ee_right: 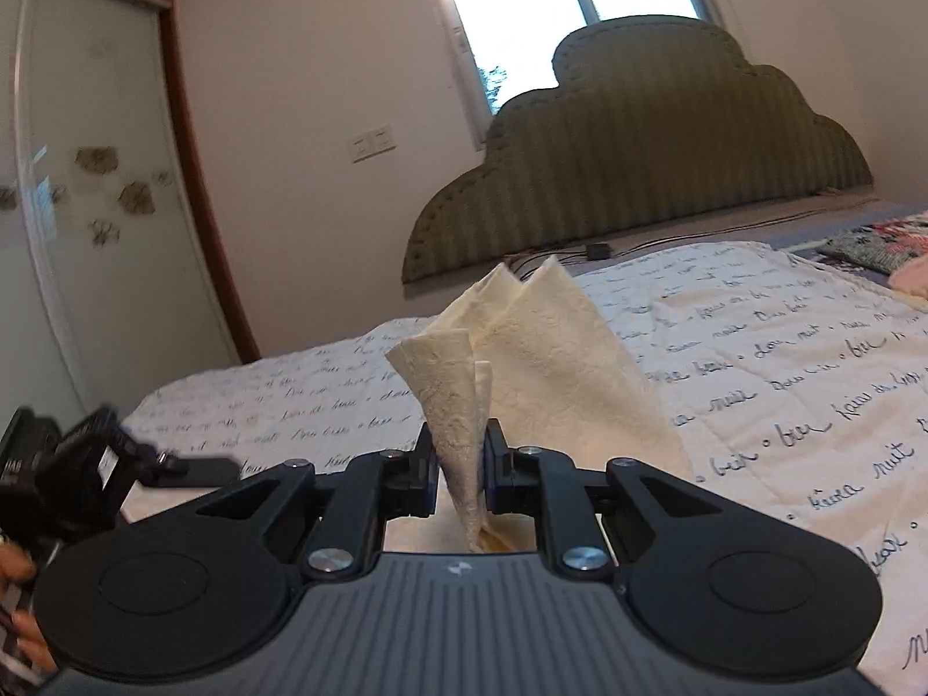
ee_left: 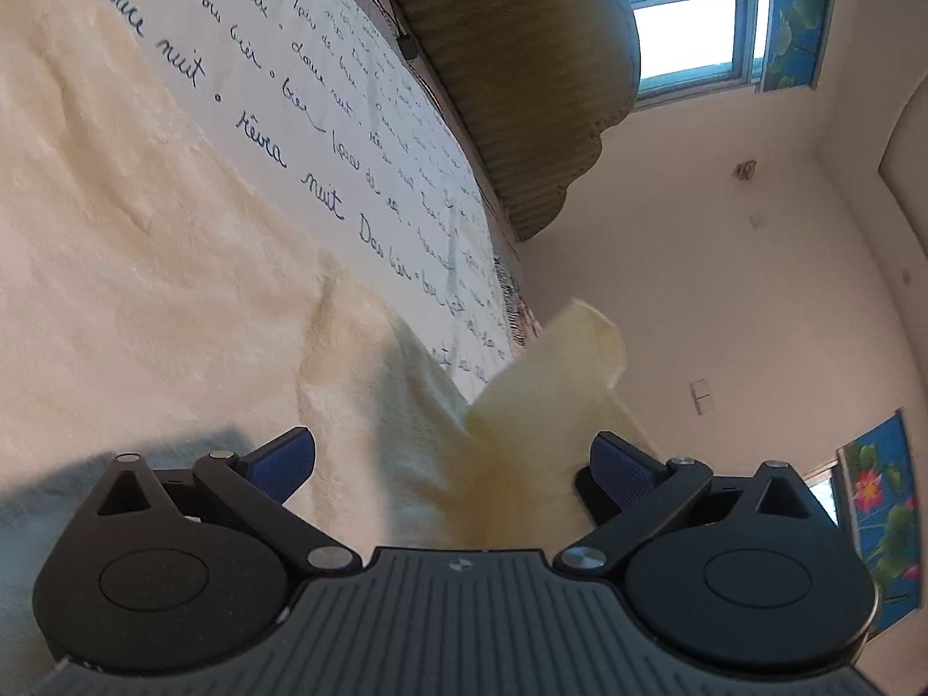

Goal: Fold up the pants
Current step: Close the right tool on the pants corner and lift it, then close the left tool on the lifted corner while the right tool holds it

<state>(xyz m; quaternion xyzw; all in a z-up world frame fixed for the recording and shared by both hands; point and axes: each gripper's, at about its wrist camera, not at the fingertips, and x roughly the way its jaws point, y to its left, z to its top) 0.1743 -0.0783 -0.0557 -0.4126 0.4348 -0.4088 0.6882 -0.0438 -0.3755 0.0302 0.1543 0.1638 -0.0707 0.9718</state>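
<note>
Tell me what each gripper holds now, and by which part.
Right gripper: shut on a bunched corner of the cream textured fabric pants. Left gripper: open, holding nothing; cloth lies between it.

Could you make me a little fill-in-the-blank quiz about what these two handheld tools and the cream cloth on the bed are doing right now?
1. The right tool is ____ on a bunched fold of the fuzzy cream pants.
2. The left tool has its blue pads standing wide ____.
3. The white bedspread is printed with dark cursive ____.
4. Behind the bed stands a ribbed olive headboard shaped like a ____.

Missing words: shut; open; writing; cloud
</note>
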